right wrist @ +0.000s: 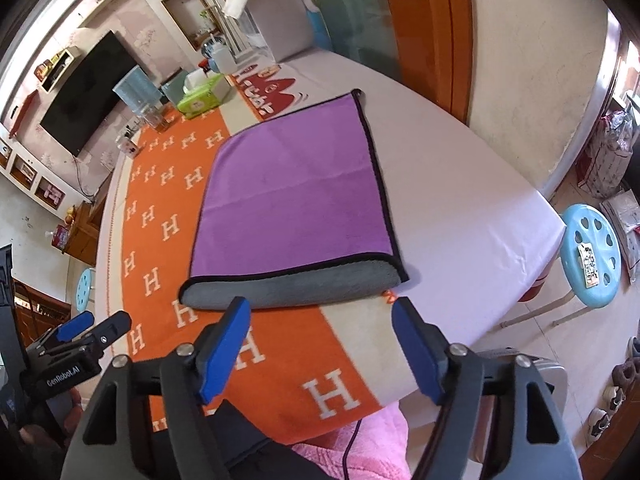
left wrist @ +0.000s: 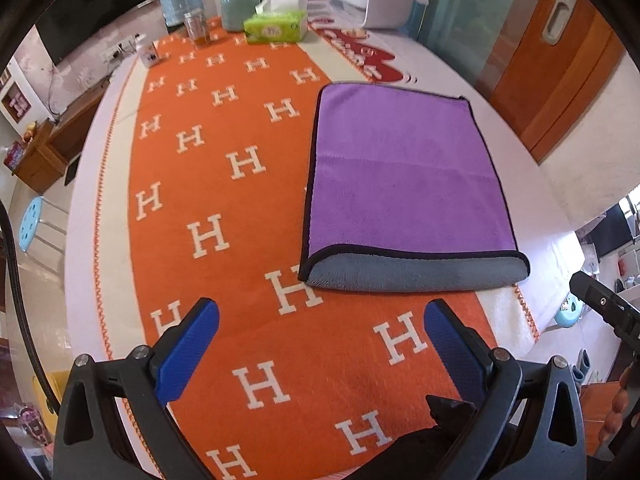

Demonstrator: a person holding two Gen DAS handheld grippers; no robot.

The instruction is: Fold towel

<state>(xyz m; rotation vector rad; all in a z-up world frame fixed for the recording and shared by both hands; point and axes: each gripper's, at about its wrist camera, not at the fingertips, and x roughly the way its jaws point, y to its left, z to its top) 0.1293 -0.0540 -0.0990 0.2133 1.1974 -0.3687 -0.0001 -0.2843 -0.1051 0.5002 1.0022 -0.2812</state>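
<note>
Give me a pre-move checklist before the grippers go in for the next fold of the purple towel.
1. Left gripper open with nothing between the blue pads: ok.
2. Right gripper open with nothing between the pads: ok.
3. Purple and grey microfibre towel lies flat, already folded once, grey underside showing along the near edge: ok.
4. Near edge reachable: the right gripper is just short of it and the left gripper sits further back: ok.
5. Green tissue box and small glass jar stand at the far end of the orange H-patterned cloth, away from the towel: ok.
6. Layers lined up at the far edge: cannot tell.
</note>
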